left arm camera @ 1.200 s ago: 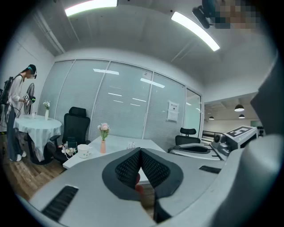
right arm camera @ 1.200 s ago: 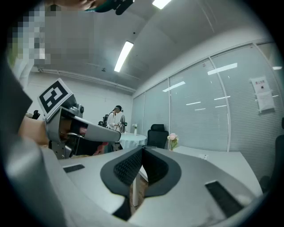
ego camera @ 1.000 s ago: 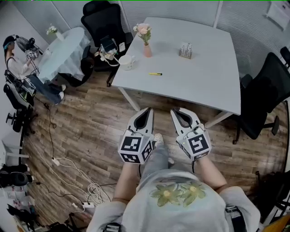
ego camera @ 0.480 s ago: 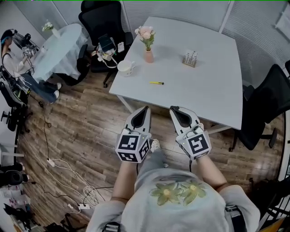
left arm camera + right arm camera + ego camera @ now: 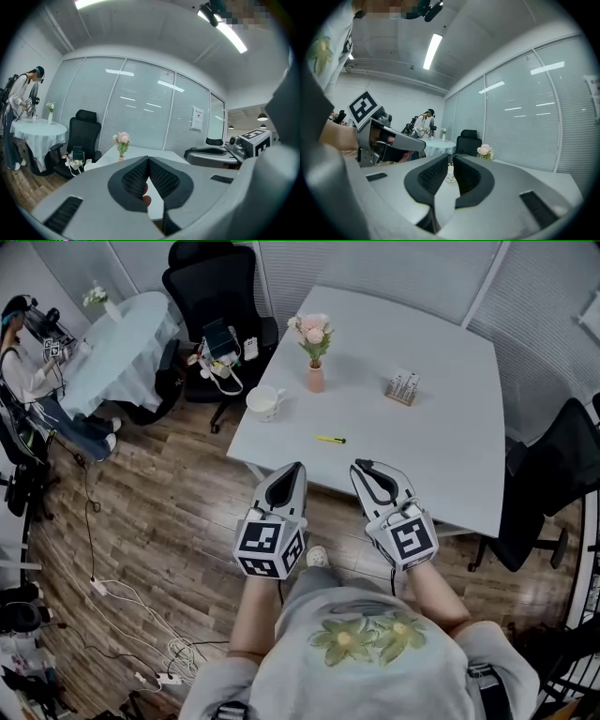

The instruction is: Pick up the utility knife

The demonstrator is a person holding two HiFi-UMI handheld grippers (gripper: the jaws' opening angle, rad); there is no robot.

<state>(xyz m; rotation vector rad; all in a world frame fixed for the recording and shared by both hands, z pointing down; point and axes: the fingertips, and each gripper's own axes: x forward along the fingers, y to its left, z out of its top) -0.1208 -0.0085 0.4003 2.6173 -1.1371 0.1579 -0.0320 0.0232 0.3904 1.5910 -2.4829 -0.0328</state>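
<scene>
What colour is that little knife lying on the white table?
Yellow, with a dark end. The utility knife shows best in the head view.

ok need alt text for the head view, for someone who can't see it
Seen from above, a person holds two grippers at the near edge of a white table, where a yellow utility knife lies untouched. The left gripper is shut; the right gripper has its jaws opening, nothing between them. A mug and flower vase stand farther back.
</scene>
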